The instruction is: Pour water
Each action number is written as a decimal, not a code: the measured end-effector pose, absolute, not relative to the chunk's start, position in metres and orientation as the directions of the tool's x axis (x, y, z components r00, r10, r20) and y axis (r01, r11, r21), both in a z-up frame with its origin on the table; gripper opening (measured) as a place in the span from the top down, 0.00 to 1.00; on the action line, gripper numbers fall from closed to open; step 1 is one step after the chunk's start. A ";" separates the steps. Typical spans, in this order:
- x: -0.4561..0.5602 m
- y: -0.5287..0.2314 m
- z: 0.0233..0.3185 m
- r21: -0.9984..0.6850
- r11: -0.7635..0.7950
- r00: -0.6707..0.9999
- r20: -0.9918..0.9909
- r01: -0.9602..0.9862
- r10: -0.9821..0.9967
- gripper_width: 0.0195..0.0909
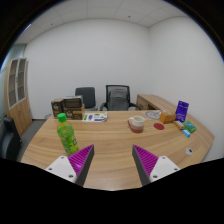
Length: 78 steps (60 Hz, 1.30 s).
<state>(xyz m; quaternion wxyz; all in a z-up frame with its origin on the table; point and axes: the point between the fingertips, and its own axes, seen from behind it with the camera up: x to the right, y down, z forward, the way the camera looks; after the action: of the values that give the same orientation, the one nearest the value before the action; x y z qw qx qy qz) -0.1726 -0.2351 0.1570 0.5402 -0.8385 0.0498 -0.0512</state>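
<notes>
Green bottle (66, 134) with a yellow cap stands upright on the wooden table (110, 140), at 11 o'clock just beyond the left finger. Gripper (113, 160) spread wide, purple pads (80, 158) holding nothing. At 1 o'clock a bowl (136, 123); farther right, a purple box (182, 110).
</notes>
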 end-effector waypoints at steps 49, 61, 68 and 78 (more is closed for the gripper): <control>-0.348 -0.083 0.072 -0.944 -0.327 0.998 -0.047 -0.033 0.036 0.35; -0.350 -0.073 0.075 -0.975 -0.215 0.997 -0.064 -0.053 0.046 0.65; -0.349 -0.072 0.076 -0.981 -0.189 0.998 -0.051 -0.044 0.035 0.78; -0.351 -0.070 0.076 -0.981 -0.189 0.995 -0.067 -0.052 0.072 0.78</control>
<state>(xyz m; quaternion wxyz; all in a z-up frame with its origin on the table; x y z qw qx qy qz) -0.3513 -0.0702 0.0763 0.6369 -0.7694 -0.0065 0.0489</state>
